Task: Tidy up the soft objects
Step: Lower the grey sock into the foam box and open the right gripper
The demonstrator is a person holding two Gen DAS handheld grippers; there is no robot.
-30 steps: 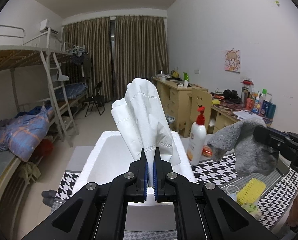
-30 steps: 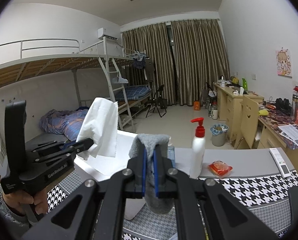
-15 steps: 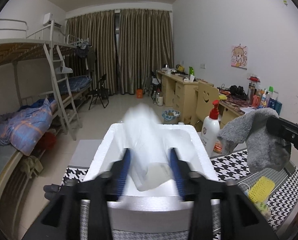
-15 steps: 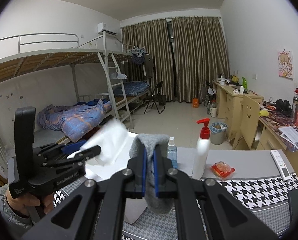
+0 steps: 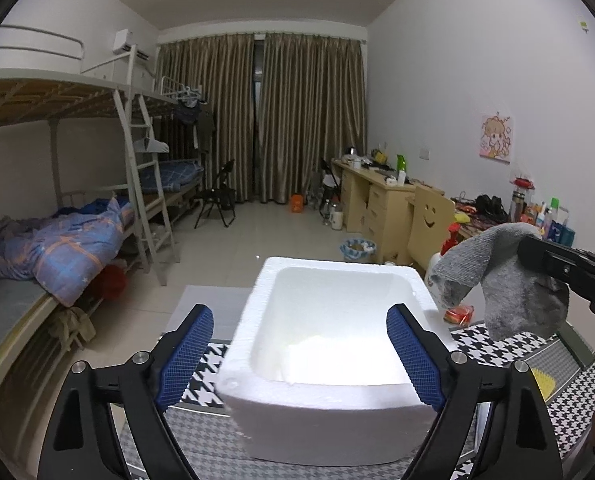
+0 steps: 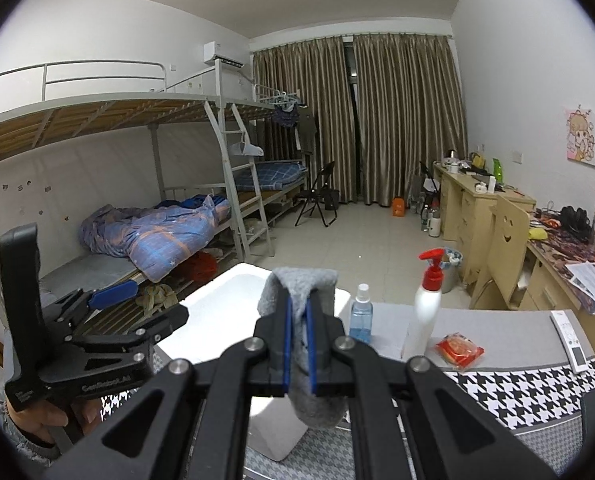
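Grey sock is hanging pinched in the right gripper beside the foam box — likely bound for it — while the left gripper is opening over the box, nothing between its jaws.

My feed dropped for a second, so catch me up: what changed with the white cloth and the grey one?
The left gripper let go of the white cloth, which fell into the foam box; its fingers are opening, nothing between them. The right gripper stays shut on the grey cloth, beside the box.

Pump bottle mostly behind sock
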